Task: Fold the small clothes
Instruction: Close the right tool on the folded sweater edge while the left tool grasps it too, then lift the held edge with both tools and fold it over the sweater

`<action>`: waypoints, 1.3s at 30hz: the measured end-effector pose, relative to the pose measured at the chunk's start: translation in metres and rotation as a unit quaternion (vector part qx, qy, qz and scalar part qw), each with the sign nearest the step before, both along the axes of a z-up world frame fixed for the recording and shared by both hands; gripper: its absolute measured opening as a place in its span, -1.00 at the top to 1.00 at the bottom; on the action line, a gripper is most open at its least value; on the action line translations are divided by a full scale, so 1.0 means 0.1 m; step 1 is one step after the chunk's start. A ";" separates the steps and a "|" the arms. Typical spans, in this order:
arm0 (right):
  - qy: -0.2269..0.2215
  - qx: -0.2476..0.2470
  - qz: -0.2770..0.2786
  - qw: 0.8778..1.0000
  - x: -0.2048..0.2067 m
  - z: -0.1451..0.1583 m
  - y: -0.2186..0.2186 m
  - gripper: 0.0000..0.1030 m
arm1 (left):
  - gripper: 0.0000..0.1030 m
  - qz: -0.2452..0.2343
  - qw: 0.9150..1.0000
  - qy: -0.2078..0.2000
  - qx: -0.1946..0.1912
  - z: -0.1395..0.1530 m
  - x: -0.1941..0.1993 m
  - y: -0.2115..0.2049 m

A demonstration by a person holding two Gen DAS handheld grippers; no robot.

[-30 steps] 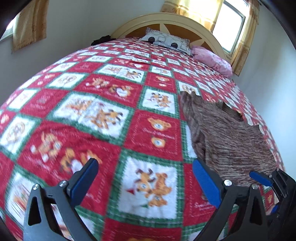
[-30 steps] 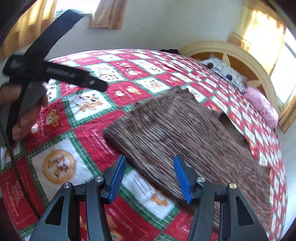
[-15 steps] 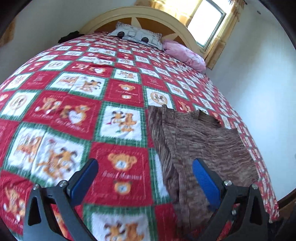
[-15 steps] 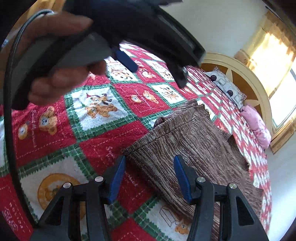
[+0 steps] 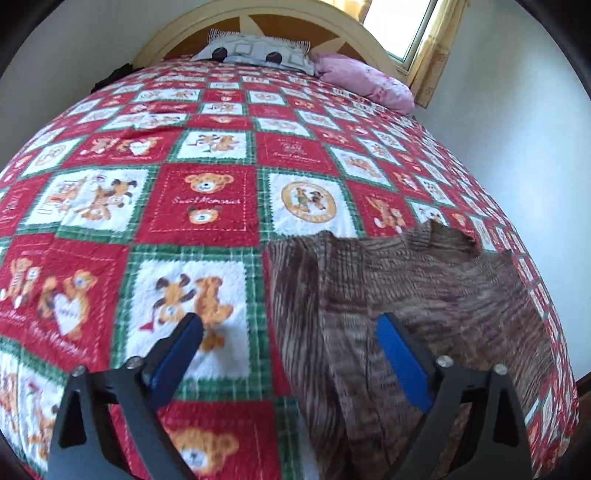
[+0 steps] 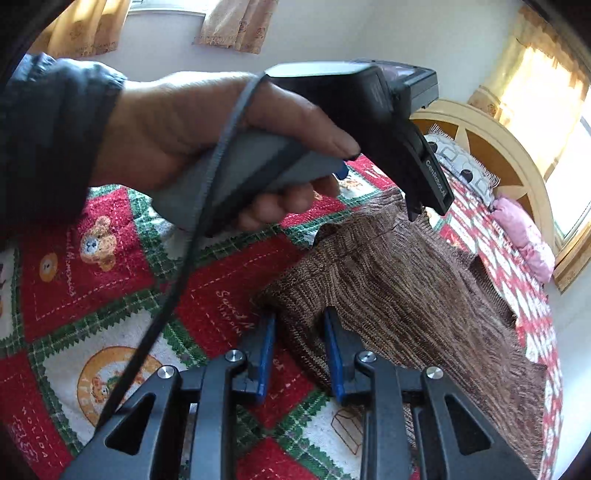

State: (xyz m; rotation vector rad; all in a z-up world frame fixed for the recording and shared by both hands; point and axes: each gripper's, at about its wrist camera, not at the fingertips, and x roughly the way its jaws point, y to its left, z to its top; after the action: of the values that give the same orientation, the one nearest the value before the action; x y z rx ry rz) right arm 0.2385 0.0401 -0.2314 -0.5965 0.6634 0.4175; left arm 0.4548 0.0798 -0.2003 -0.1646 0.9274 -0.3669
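Blue pads [image 6: 266, 354] of the right gripper [image 6: 299, 332], at six o'clock in the right wrist view, drawn narrow and pinching the near corner of the brown knit garment [image 6: 406, 295]; jaws just closed in further, with that corner bunched up between them

Left gripper [image 5: 288, 319], at six o'clock in its own view, standing wide though its jaws have just come in a little; nothing pinched, one pad over a white dog patch at seven o'clock, the other over the knit at five o'clock, the garment's long side edge running up between them

Outward from the pinch, knit spread flat across the red, white and green teddy-bear quilt [image 5: 207, 206], filling the left wrist view from six round to three o'clock, its ragged far end just short of the bed's edge at three o'clock

In the right wrist view, from nine to one o'clock, a hand [image 6: 192, 125] in a dark sleeve [image 6: 55, 129] wrapped round the grey handle of the left gripper, hanging above the garment, with a black cable [image 6: 199, 221] trailing down toward seven o'clock

Farther off in the left wrist view, at twelve o'clock, a grey patterned pillow [image 5: 255, 51] and just beside it, toward one o'clock, a pink pillow [image 5: 369, 83], both against the cream arched headboard [image 6: 480, 112]

At one o'clock, a bright window [image 5: 399, 26] with a yellow curtain [image 5: 436, 55], white walls around
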 end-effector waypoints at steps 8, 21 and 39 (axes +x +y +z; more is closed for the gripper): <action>0.012 0.031 -0.005 0.999 0.05 0.08 -0.11 0.84 | 0.80 -0.036 0.999 0.008 -0.034 0.00 0.08 -0.08; 0.007 0.100 -0.029 0.995 0.05 0.32 -0.49 0.85 | 0.83 0.000 0.993 0.026 -0.118 0.12 0.11 0.03; -0.034 0.216 -0.096 0.971 -0.12 0.83 -1.62 0.86 | 0.84 -0.040 0.982 -0.018 -0.184 0.87 0.10 -0.82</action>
State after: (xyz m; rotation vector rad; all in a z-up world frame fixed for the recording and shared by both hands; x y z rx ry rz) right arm 0.2266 -0.1224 -0.1484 -0.1311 0.5365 0.3441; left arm 0.4653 -0.0018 -0.1131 -0.4577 0.8248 -0.6141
